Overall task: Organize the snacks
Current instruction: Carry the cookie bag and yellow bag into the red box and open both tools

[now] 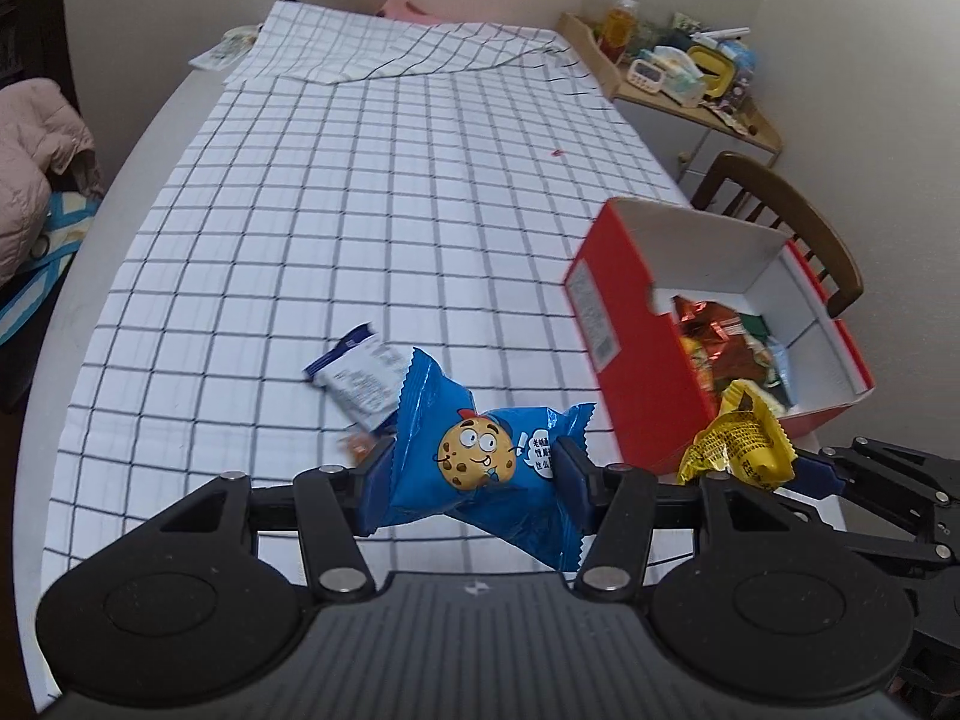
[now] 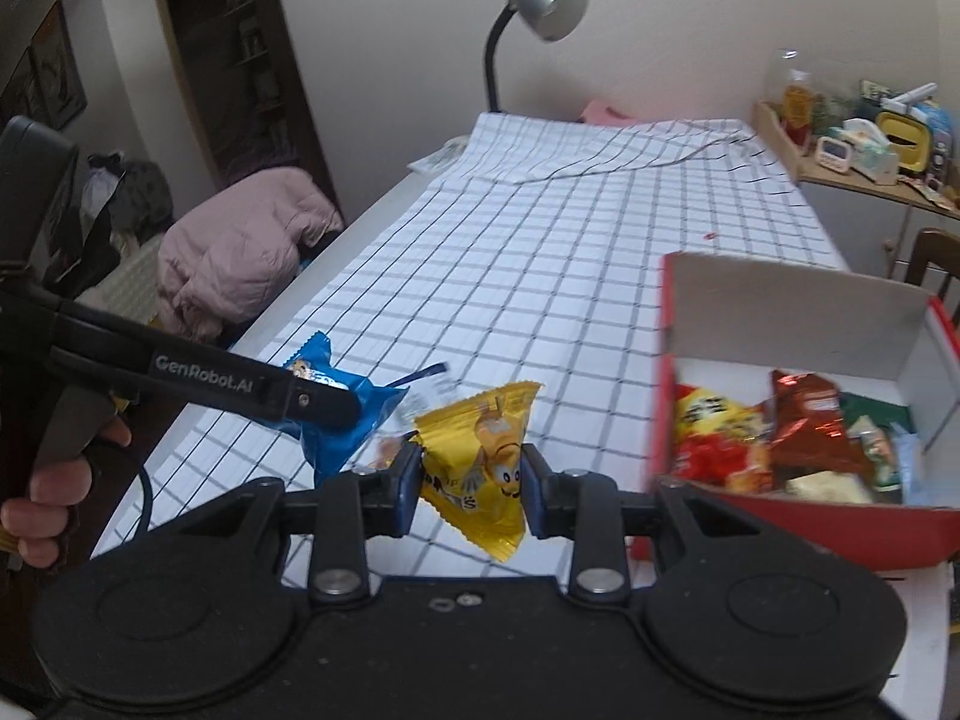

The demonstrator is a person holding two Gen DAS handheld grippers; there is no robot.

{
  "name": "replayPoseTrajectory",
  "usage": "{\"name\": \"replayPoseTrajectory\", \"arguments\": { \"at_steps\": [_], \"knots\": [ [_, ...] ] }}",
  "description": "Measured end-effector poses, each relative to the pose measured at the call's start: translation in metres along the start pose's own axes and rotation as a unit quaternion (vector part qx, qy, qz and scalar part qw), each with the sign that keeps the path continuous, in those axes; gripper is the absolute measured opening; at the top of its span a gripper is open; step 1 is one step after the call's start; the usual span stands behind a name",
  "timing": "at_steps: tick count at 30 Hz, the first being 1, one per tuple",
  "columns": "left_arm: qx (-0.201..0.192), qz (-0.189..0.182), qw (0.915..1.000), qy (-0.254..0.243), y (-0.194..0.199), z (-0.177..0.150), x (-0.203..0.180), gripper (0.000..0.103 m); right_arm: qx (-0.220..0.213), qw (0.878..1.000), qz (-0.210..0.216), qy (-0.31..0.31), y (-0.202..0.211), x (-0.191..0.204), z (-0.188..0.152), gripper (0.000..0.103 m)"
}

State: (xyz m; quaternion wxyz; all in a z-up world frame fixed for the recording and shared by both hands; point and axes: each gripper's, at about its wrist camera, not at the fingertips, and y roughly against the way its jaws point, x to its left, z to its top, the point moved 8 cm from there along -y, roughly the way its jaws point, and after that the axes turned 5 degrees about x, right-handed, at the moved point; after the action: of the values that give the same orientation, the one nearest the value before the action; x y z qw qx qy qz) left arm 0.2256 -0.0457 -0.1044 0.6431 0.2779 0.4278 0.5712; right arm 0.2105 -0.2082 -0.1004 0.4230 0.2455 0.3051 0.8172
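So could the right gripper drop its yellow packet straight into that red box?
Probably yes. The right gripper grips the yellow packet clear of the tablecloth, and the red box beside it is open on top, with nothing in between.

The only plainly legible lettering is "GenRobot.AI", in pale print along the black finger of the left gripper (image 2: 312,399), seen from the right wrist. The blue cookie packet (image 1: 480,468) bears a white speech bubble of Chinese characters, too small to read. Print on the yellow packet (image 2: 486,468) and the red box (image 1: 636,354) label is illegible.
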Motion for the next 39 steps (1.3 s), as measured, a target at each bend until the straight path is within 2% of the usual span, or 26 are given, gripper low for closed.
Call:
{"name": "replayPoseTrajectory", "arguments": {
  "at_steps": [9, 21, 32, 39],
  "knots": [
    [-0.021, -0.013, 0.9988, -0.042, -0.005, 0.029, -0.075, 0.055, -0.021, 0.999, -0.027, -0.020, 0.026, -0.061, 0.007, 0.032],
    [-0.023, -0.019, 0.9965, -0.078, -0.041, 0.060, -0.154, 0.055, -0.028, 0.996, -0.065, -0.048, 0.043, -0.143, 0.007, 0.032],
    [-0.006, 0.012, 0.9966, -0.081, -0.093, 0.093, -0.185, 0.055, -0.004, 0.992, -0.099, -0.082, 0.027, -0.215, 0.004, 0.032],
    [0.008, 0.049, 0.9943, -0.095, -0.131, 0.110, -0.195, 0.055, 0.026, 0.990, -0.107, -0.088, 0.003, -0.242, 0.000, 0.032]
  ]
}}
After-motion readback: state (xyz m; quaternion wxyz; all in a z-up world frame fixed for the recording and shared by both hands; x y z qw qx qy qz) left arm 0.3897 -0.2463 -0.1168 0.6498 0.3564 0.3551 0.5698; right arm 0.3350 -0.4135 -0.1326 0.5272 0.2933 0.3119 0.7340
